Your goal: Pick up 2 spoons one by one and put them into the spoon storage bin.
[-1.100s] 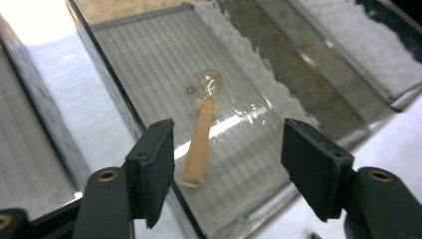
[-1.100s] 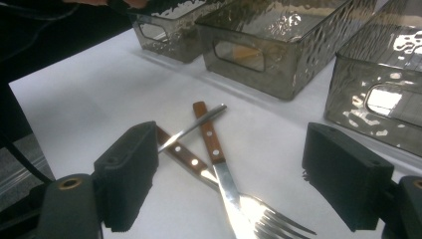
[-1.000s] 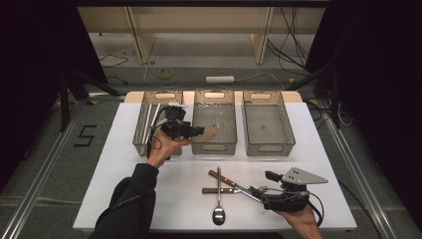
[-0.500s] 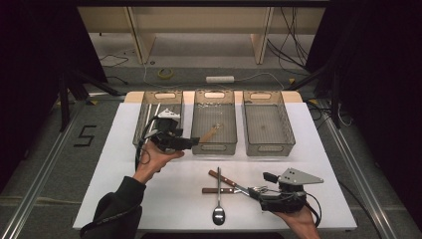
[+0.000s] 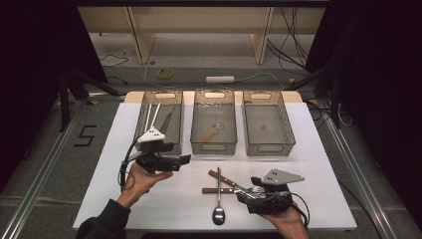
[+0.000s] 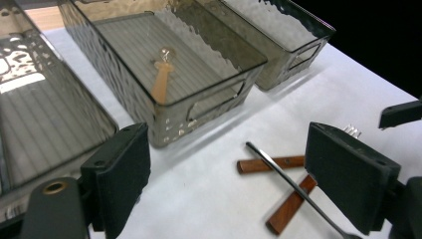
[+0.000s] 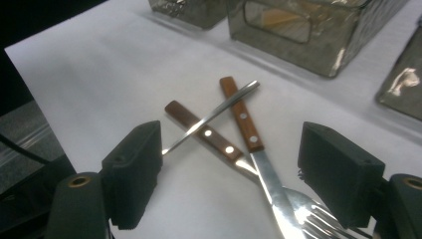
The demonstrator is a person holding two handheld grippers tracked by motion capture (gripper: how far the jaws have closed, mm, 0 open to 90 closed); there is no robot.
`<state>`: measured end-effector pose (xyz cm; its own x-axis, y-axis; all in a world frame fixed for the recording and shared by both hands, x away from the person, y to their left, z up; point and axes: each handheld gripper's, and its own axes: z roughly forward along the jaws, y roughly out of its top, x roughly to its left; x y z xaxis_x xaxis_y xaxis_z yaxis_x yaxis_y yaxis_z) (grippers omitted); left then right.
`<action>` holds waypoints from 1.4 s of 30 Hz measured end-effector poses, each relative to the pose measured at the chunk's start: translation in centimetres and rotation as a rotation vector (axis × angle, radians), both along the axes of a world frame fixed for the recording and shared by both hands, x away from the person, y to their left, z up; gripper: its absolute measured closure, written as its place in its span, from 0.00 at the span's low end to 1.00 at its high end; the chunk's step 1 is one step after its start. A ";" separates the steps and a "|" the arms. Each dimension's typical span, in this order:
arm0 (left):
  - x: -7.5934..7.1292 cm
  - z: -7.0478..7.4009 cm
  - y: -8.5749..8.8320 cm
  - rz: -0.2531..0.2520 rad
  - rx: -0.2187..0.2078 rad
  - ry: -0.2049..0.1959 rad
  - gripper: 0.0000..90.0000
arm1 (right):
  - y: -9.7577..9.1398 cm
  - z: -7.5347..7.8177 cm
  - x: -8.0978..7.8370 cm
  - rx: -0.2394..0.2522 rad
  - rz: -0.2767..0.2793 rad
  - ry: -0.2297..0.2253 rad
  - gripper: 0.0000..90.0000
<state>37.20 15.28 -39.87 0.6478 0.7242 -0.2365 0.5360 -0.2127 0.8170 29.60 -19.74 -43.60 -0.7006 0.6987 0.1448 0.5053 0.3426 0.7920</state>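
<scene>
Near the front edge of the white worktop [image 5: 318, 149] I have my right gripper [image 5: 249, 191] low over a small pile of cutlery, jaws spread wide and clamping nothing. Its own view shows a wooden-handled knife [image 7: 249, 134] and a wooden-handled fork [image 7: 209, 137] lying crossed, touching, with the thin steel handle of a spoon [image 7: 214, 117] laid over both; the tines and blade run toward the gripper between its 2 jaws, the pads clear of them. From the high view the spoon [image 5: 218, 211] points its bowl toward my side of the worktop. My left gripper [image 5: 185, 160] sits off to the left, just in front of the 3 clear bins, and its jaws have just been opening; they stand released with nothing between them. Along its jaws I see the middle bin [image 6: 209, 84] holding a pale wooden spoon [image 6: 160, 82], with the crossed cutlery beyond on the paper. The left bin [image 5: 159, 117] holds a few long utensils, too small to tell apart, and the right bin [image 5: 263, 124] stands just beside the middle one.
</scene>
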 end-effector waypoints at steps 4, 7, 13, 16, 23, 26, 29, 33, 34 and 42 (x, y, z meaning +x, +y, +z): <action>-1.2 -0.7 0.7 0.011 0.009 -0.017 0.20 | 1.5 -0.1 0.2 -0.033 0.020 0.034 0.31; -2.0 -1.0 1.1 0.022 0.014 -0.032 0.20 | 2.4 -0.3 0.4 -0.046 0.035 0.057 0.33; -3.2 -1.0 1.7 0.028 0.003 -0.078 0.20 | 4.2 -0.8 0.7 -0.071 0.065 0.116 0.36; -3.5 -1.2 1.9 0.026 0.006 -0.089 0.19 | 4.8 -1.3 0.9 -0.091 0.083 0.143 0.38; -4.2 -1.7 2.6 0.031 0.007 -0.110 0.19 | 5.5 -1.8 1.1 -0.121 0.104 0.173 0.42; -4.4 -1.7 2.7 0.040 0.006 -0.114 0.19 | 5.8 -2.0 1.2 -0.133 0.105 0.186 0.43; -4.5 -1.8 2.8 0.038 0.014 -0.112 0.19 | 6.3 -2.3 1.3 -0.150 0.108 0.193 0.43; -4.6 -1.8 2.7 0.035 0.015 -0.114 0.19 | 6.7 -2.4 1.4 -0.160 0.108 0.208 0.46; -4.6 -1.8 2.7 0.034 0.016 -0.115 0.19 | 6.8 -2.5 1.4 -0.162 0.111 0.213 0.47; -4.8 -1.9 2.3 0.015 0.024 -0.116 0.19 | 7.3 -3.0 1.7 -0.189 0.108 0.221 0.53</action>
